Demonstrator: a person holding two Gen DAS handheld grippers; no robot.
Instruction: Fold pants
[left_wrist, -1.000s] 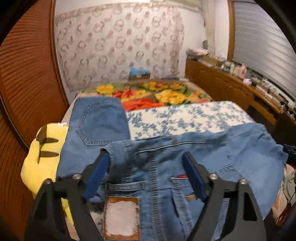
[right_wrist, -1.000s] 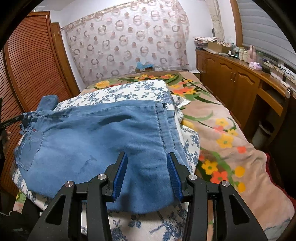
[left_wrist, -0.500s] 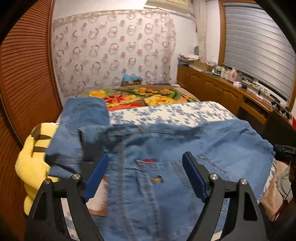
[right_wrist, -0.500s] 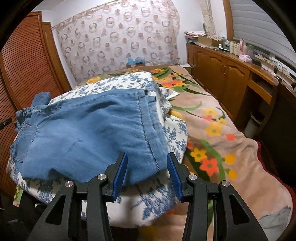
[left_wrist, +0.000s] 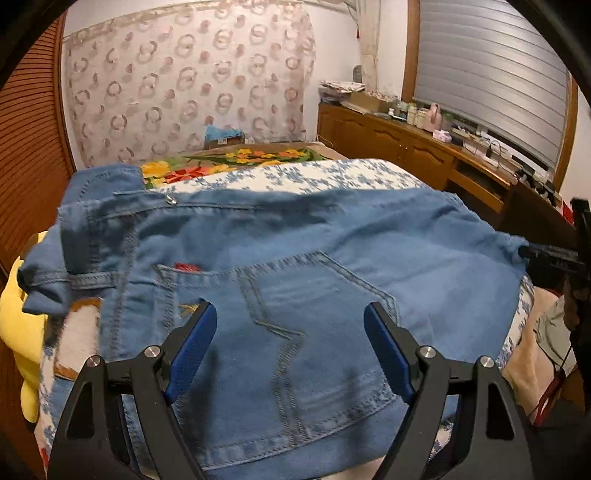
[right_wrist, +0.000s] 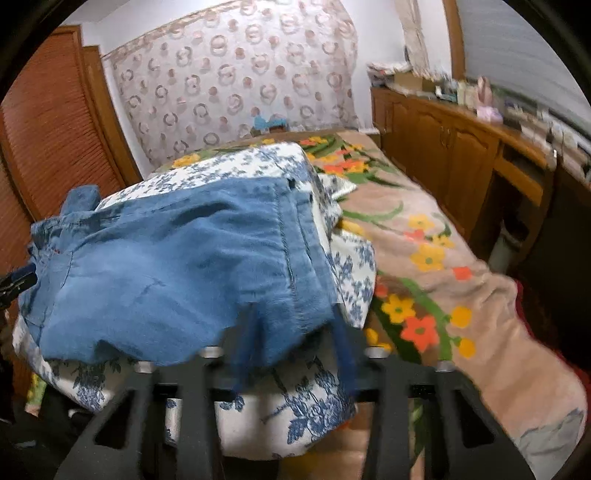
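Observation:
Light blue denim pants (left_wrist: 295, 266) lie folded on a blue-flowered white quilt (left_wrist: 332, 173), back pocket up, waistband toward the left. My left gripper (left_wrist: 290, 343) is open and empty, its blue pads just above the pocket end of the pants. In the right wrist view the pants (right_wrist: 166, 273) lie on the quilt (right_wrist: 306, 406) with their frayed hem toward me. My right gripper (right_wrist: 295, 350) is open, blurred by motion, its fingers at the hem's near right corner, holding nothing. It also shows at the right edge of the left wrist view (left_wrist: 554, 254).
A yellow plush toy (left_wrist: 14, 321) lies left of the pants. A flowered blanket (right_wrist: 443, 288) covers the bed to the right. A wooden cabinet (right_wrist: 461, 147) with bottles runs along the right wall. Wooden louvred doors (right_wrist: 55, 147) stand at the left.
Both grippers have pulled back and away from the pants. The left one let go of the waistband, which now lies flat. The right one has dropped lower, toward the hem.

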